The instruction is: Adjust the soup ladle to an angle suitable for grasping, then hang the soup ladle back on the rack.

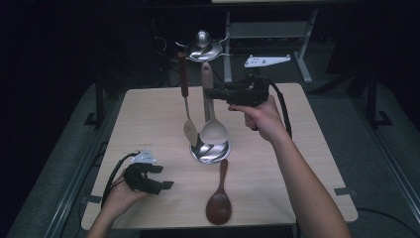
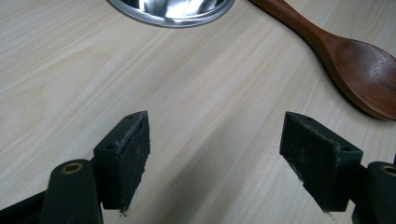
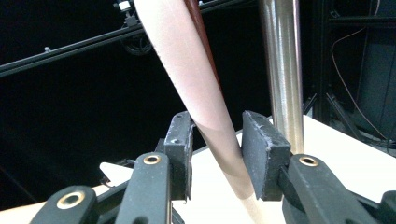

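A pale wooden desk point(image 1: 148, 114) carries a steel utensil stand point(image 1: 210, 148) at its middle, the landmark here. A pale ladle point(image 1: 213, 130) and a slim spatula with a dark red handle point(image 1: 185, 94) hang from the stand's top rack, reaching down to its round base. A dark wooden spoon point(image 1: 219, 198) lies flat on the desk, just in front of the base.

The right hand-held gripper point(image 1: 210, 92) comes in from the right of the stand at mid-height. In the right gripper view its jaws stand narrow around the ladle's handle point(image 3: 205, 112), which slants between the pads, with the steel post close beside. The left hand-held gripper point(image 1: 166, 177) rests low, left of the stand and in front of it, jaws wide and empty.

The step appears to be handling the ladle on its hook. It likely needs a firm, square grip and a straight lift, keeping clear of the spatula and post.
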Demonstrator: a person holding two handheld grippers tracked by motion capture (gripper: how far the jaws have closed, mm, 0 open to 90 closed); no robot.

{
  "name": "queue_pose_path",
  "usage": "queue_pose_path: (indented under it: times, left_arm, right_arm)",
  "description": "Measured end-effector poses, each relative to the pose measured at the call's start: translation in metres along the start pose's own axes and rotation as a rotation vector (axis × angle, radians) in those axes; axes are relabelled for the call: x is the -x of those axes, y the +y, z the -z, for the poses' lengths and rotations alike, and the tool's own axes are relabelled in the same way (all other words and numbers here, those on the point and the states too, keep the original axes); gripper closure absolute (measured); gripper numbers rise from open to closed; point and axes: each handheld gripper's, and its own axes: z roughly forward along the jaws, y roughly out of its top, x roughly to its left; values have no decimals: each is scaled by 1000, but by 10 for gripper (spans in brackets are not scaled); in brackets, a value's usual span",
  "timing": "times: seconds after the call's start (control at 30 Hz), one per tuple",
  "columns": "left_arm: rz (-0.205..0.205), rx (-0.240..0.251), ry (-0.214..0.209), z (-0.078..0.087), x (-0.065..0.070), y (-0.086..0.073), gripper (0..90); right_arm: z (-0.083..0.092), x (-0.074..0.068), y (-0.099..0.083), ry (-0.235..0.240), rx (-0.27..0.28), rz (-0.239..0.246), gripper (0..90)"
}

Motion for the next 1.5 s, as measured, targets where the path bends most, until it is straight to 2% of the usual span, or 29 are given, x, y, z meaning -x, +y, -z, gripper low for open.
queue_pose_path:
  times: [0.1,0.3,0.47,0.57,0.6,0.7,0.93,1.1,1.23,1.5]
  left_arm:
    - [-1,-1,1,0,0,0,242]
    - [0,1,2,0,0,0,242]
    - [-8,-4,3,2,-1,1,249]
    - [6,4,-1,4,-1,1,267]
    - [-5,-3,-3,5,-2,1,295]
    - [4,8,-15,7,-2,2,360]
    - [4,-10,-29,13,0,6,597]
    - [3,-3,-28,19,2,12,787]
    - [15,-3,-31,24,3,17,897]
    - [7,-19,-26,29,7,24,899]
  right_arm:
    - [0,-1,0,-1,-2,1,639]
    - [3,-4,-2,-23,-2,33,542]
    - [8,-10,-7,-54,-15,83,462]
    - [12,-14,-11,-82,-31,108,426]
    - [13,-16,-13,-93,-34,112,418]
    - [18,-18,-21,-111,-47,129,400]
    - [33,-19,-44,-165,-67,140,370]
    - [44,-14,-62,-209,-85,129,366]
    - [51,-8,-77,-231,-96,103,357]
    - [59,4,-110,-272,-122,72,336]
